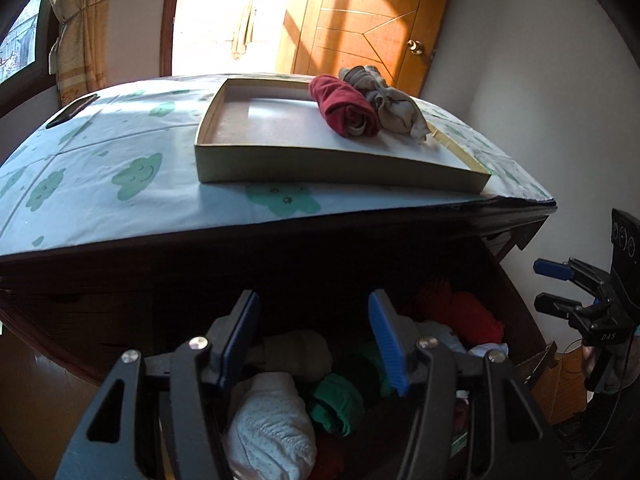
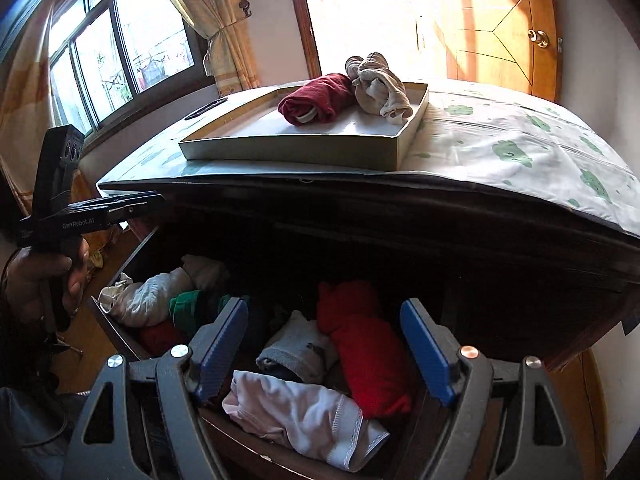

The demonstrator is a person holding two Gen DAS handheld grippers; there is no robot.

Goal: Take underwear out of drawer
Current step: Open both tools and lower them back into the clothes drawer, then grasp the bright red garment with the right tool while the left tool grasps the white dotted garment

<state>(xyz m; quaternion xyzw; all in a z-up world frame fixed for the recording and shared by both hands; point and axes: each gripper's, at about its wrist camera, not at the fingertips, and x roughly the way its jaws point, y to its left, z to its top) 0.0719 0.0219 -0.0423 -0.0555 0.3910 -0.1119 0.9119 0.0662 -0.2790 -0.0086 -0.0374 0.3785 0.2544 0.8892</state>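
Grippers both hover empty over the open drawer (image 2: pixel 132 248): left gripper (image 1: pixel 314 344) half-spread above white and green underwear (image 1: pixel 336 404), right gripper (image 2: pixel 324 344) wide above a red roll (image 2: pixel 368 352).

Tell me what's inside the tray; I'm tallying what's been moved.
The tray holds a maroon roll and a beige bundle. Anything beneath them is covered.

The cloth (image 1: pixel 100 168) at the left is pale blue with green smiley clouds. In the tray (image 1: pixel 340 168) (tan outside) lie dark red underwear (image 1: pixel 344 108) and beige underwear (image 1: pixel 394 108).
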